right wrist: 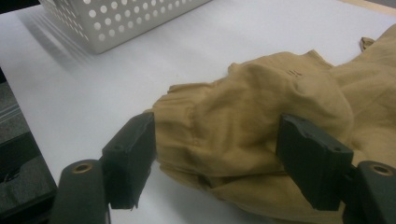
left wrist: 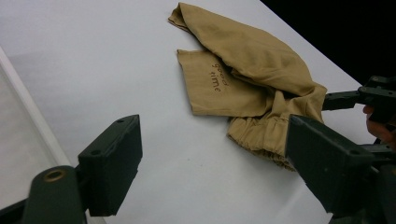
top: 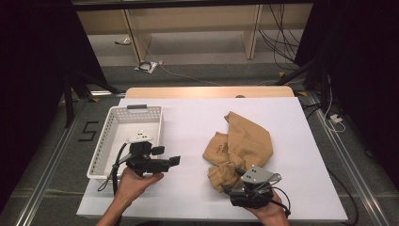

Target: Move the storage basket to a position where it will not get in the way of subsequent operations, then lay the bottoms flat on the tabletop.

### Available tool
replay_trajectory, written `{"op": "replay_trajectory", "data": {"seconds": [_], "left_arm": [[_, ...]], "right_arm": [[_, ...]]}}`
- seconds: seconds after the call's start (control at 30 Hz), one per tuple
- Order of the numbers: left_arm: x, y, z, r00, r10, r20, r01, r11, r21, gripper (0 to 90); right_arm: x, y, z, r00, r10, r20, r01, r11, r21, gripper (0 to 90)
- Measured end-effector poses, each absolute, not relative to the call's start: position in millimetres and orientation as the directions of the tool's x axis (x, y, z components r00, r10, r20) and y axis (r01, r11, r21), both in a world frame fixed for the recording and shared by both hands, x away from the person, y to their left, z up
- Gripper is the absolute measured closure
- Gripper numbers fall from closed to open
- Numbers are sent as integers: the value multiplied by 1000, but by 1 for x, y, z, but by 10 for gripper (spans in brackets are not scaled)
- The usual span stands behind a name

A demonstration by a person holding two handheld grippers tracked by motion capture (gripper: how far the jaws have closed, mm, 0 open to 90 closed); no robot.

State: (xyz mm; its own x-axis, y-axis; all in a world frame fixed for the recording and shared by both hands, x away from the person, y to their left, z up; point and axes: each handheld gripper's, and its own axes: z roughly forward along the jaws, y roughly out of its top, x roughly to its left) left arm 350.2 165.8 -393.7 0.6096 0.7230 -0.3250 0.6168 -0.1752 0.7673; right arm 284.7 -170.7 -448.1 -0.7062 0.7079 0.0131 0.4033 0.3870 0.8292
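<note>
tan cloth, a crumpled garment (top: 240, 148), lies on the right half of the white worktop (top: 188, 127), well apart from the white perforated basket (top: 124, 141) that stands at the left edge. its long axis runs from a pointed far corner down toward the person, ending in a bunched, gathered hem at the near end.

that near end is what the coming move turns on. the right gripper (top: 237, 186) sits just at it, low on the worktop, and in the right gripper view the gathered cloth (right wrist: 224, 130) bulges straight between the two black jaws, which stand wide apart on either side of it. the left one looks to be at the fabric's edge; the right one is close beside the bulge, and i cannot tell whether it touches. nothing is pinched yet, so i read these jaws as open around the hem, not gripping.

the left gripper (top: 174, 161) is held near the basket, its jaws also spread with nothing between them. from its own view the garment (left wrist: 243, 79) lies ahead and to the right, across bare worktop, with the printed panel facing up.

so the right hand is plainly nearer; a closing of its jaws on the hem seems the natural next thing, with the left needing to cross toward the cloth's far side.
</note>
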Motion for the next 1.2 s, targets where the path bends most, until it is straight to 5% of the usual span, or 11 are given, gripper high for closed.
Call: {"op": "replay_trajectory", "data": {"seconds": [0.6, 1.07, 1.2], "left_arm": [[347, 157, -394, 630, 706, -324, 613, -195, 766, 191], [347, 154, -399, 631, 705, -325, 621, -208, 756, 192], [346, 154, -399, 632, 705, -322, 621, -211, 755, 193]], "right_arm": [[292, -166, -454, -723, 689, 49, 452, 418, 788, 494], [297, -165, -459, -753, 652, 88, 490, 466, 737, 833], [297, -167, -458, -756, 647, 97, 491, 462, 738, 860]]}}
